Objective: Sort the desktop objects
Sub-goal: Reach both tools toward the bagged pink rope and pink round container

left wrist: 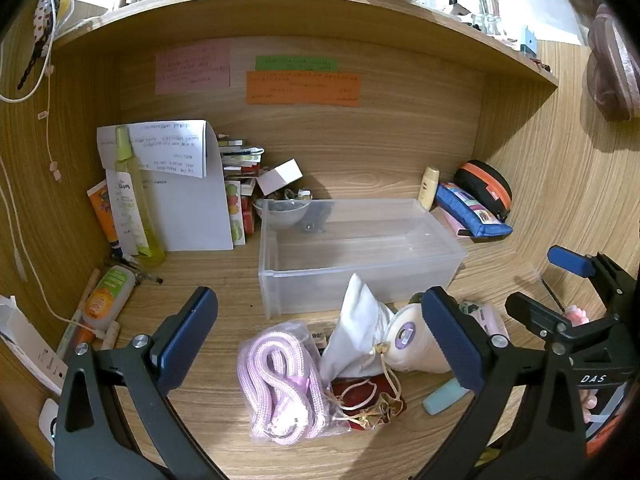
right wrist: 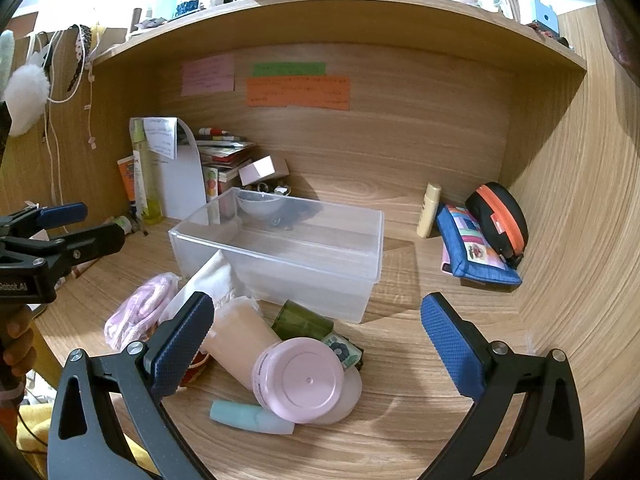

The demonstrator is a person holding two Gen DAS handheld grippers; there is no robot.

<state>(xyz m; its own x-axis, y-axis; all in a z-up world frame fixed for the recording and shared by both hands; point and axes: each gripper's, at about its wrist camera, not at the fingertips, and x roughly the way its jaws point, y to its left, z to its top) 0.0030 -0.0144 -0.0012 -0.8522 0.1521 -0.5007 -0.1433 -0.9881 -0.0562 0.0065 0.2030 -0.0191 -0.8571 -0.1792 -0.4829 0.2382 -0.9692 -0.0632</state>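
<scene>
Hovering both tools spread and empty, I judge the pile ahead of the clear bin comes first. My left tool frames the pink cord bag at lower centre; my right tool frames the pink-lidded bottle. I'd grip low and lift straight.

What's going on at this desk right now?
A person holds a claw in each hand over a cluttered wooden desk. The left claw and right claw are both open and hold nothing. In front of them lies a pile: a bagged pink rope, a white pouch, a pink-lidded bottle and a mint tube. The clear bin behind looks empty.
</scene>
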